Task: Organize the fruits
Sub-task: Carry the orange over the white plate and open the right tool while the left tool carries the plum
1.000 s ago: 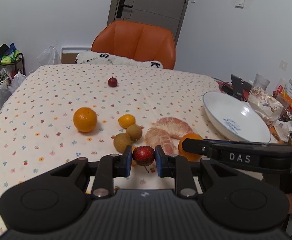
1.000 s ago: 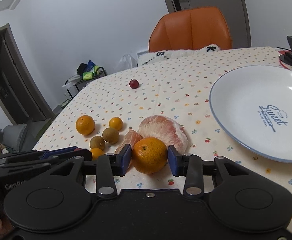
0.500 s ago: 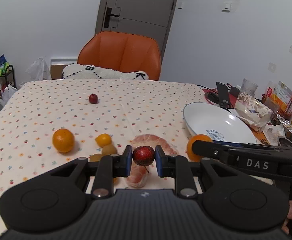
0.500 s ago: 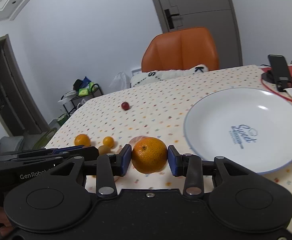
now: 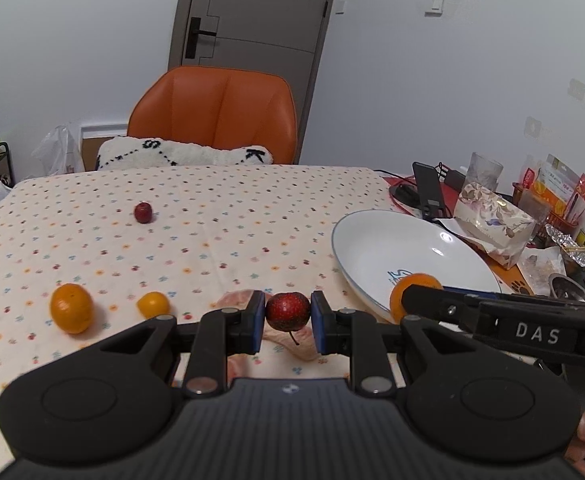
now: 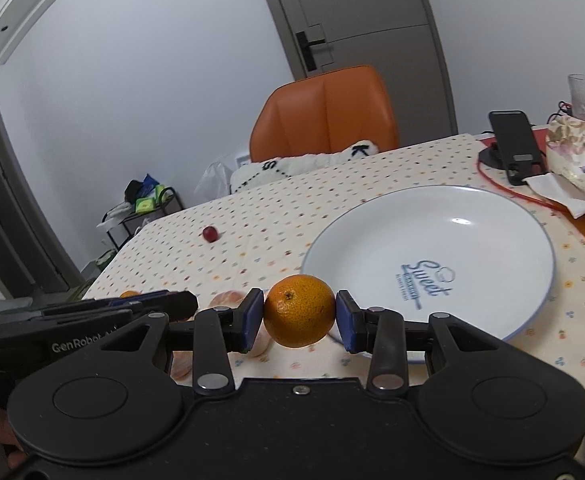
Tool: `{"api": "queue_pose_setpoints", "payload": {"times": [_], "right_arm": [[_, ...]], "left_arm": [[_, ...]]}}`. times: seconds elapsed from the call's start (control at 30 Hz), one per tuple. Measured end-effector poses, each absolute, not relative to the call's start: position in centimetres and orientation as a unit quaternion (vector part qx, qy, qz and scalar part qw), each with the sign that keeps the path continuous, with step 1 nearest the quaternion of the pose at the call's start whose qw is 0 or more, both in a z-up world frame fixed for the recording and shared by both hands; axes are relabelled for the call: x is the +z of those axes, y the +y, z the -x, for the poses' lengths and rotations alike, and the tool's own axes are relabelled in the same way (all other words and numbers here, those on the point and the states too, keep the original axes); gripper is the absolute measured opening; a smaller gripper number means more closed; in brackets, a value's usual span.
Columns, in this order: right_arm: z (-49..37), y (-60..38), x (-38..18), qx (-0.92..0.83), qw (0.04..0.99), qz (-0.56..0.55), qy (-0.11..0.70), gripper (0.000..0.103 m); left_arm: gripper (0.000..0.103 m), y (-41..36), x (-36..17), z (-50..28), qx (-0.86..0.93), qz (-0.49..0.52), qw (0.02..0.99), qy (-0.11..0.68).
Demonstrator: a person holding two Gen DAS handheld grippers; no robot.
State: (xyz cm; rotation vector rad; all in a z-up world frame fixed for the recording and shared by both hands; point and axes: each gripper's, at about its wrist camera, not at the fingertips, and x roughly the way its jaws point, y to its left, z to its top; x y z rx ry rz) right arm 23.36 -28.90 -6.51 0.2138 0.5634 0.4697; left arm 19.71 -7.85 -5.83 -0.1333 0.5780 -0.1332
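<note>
Your left tool [image 5: 287,322] is clenched on a small red fruit [image 5: 287,311], pads at its sides and stem hanging free below, so it rides level above the bench [image 5: 220,216]. Your right tool [image 6: 298,322] grips an orange [image 6: 298,310] across its widest part, a hold that should keep it from rolling out. Both hang near the front rim of the white plate [image 6: 492,248], which is empty and looks like the drop spot. Left on the cloth: an orange fruit [image 5: 71,308], a smaller one [image 5: 153,304], peeled segments [image 5: 236,298] and a far red fruit [image 5: 143,213].
</note>
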Motion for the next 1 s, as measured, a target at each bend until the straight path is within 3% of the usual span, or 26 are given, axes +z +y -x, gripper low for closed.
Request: {"api": "queue_pose_setpoints", "payload": {"times": [1.0], "right_arm": [[-25.4, -35.4, -8.6, 0.179, 0.932, -0.149, 0.278, 0.038]], "left_arm": [[0.023, -16.4, -7.8, -25.2, -0.112, 0.037, 0.944, 0.308]]}}
